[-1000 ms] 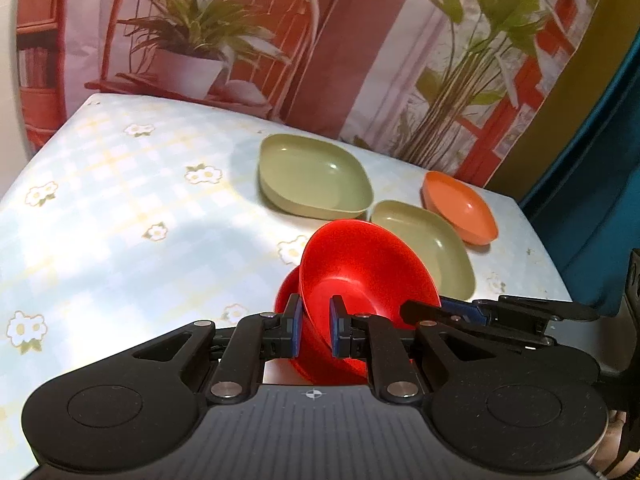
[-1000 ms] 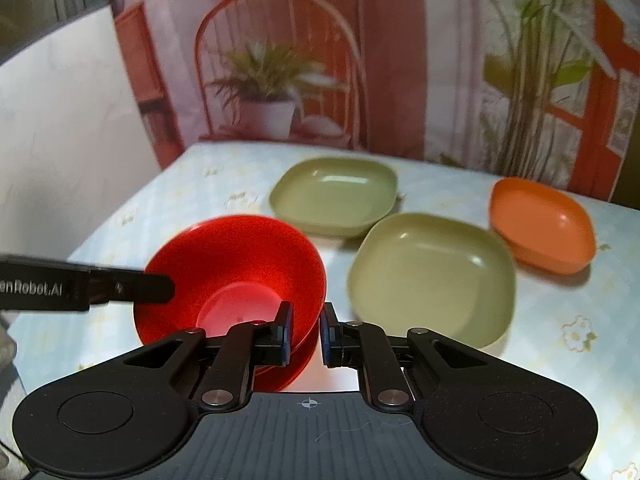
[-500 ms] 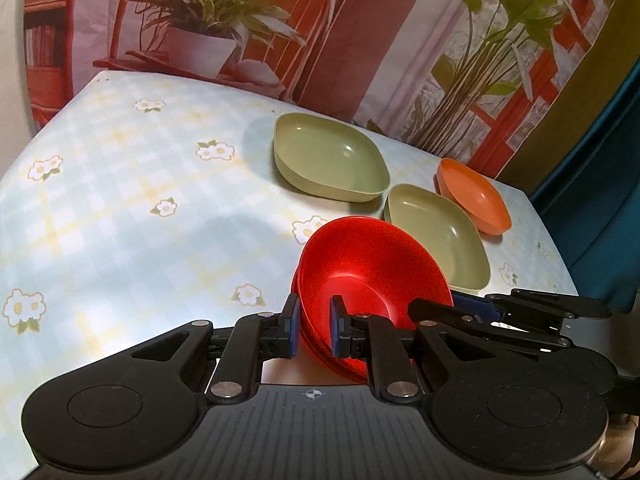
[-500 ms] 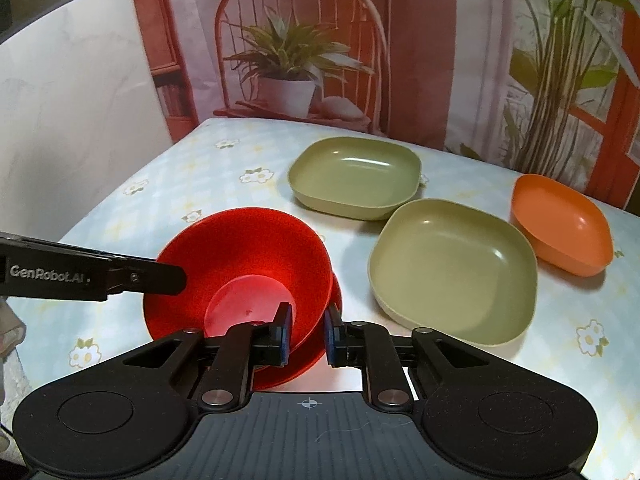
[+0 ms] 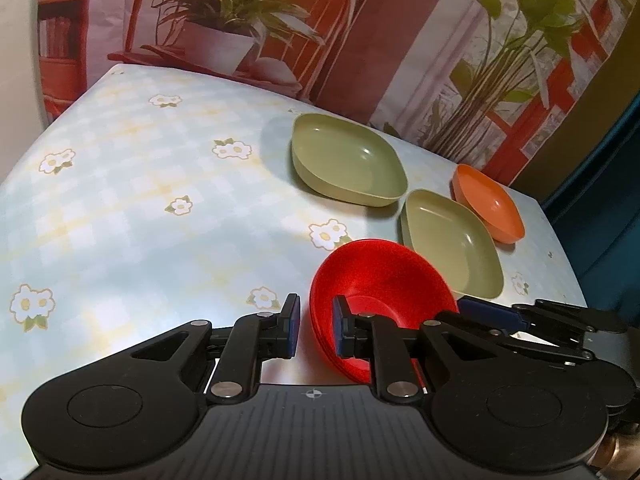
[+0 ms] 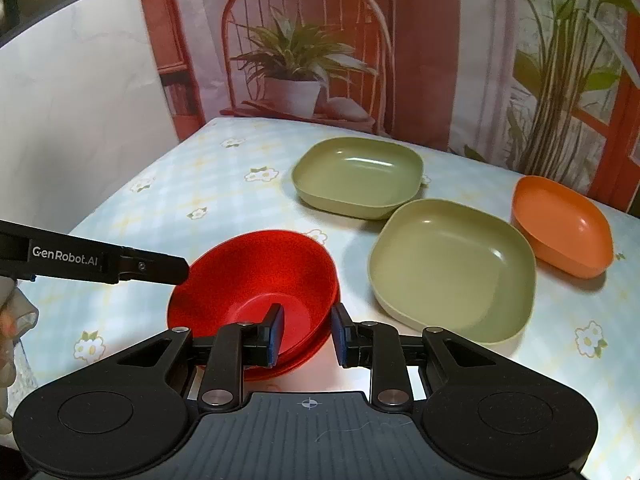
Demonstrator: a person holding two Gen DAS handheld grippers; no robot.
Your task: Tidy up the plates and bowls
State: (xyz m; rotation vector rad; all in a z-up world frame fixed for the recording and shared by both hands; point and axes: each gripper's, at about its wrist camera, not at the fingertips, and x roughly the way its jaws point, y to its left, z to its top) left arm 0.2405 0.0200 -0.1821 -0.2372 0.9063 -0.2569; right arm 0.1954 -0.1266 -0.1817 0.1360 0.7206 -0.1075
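Both hand-held grippers, left [image 5: 316, 330] and right [image 6: 307, 334], straddle opposite rims of the nested red bowls [image 6: 256, 284], jaws opening to release the stack onto the bench [image 5: 132, 208], just beside the nearer green plate [image 6: 452, 268].

Black left gripper [image 5: 316, 330], blue pads, silver screws (white "GenRobot.AI" lettering on side)
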